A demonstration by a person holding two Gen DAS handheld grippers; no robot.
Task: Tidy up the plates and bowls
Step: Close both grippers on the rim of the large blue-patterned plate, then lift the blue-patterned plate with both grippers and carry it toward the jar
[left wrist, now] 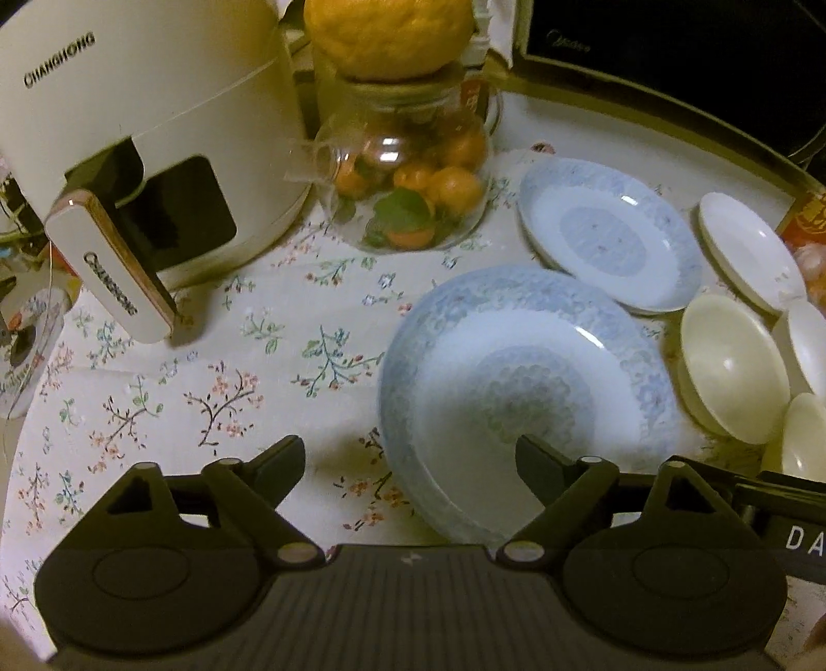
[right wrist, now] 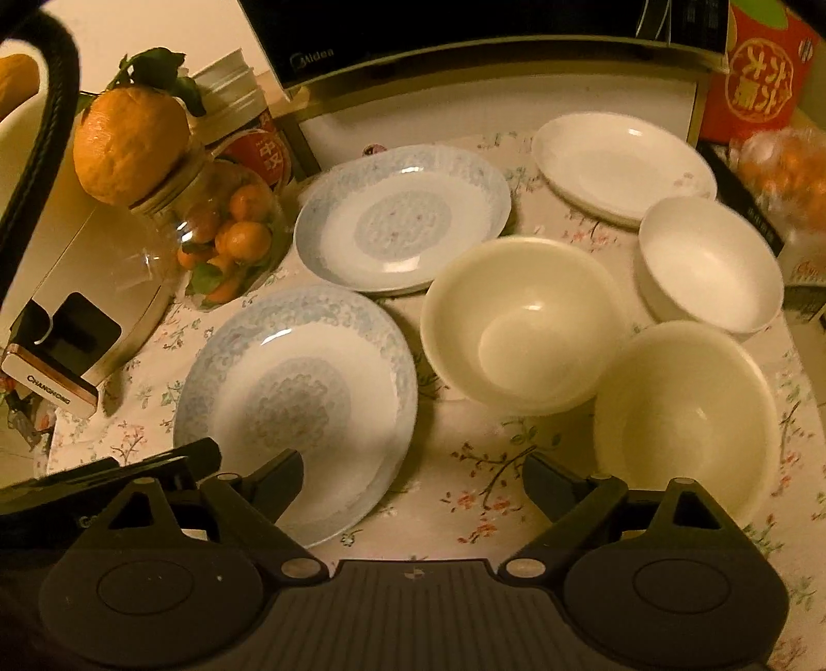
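Note:
A near blue-patterned plate (left wrist: 521, 382) (right wrist: 299, 392) lies on the floral tablecloth, with a second blue plate (left wrist: 609, 235) (right wrist: 402, 217) behind it. A white plate (left wrist: 748, 250) (right wrist: 619, 165) sits far right. Two cream bowls (right wrist: 521, 320) (right wrist: 686, 413) and a white bowl (right wrist: 712, 263) stand right of the plates. My left gripper (left wrist: 410, 454) is open above the near plate's left rim, one finger over the plate. My right gripper (right wrist: 413, 472) is open over the cloth between the near plate and the nearest cream bowl.
A white air fryer (left wrist: 139, 129) stands at the left. A glass jar of small oranges (left wrist: 408, 191) with a large citrus on top is behind the plates. A black microwave (right wrist: 464, 36) lines the back. A red box (right wrist: 759, 77) is far right.

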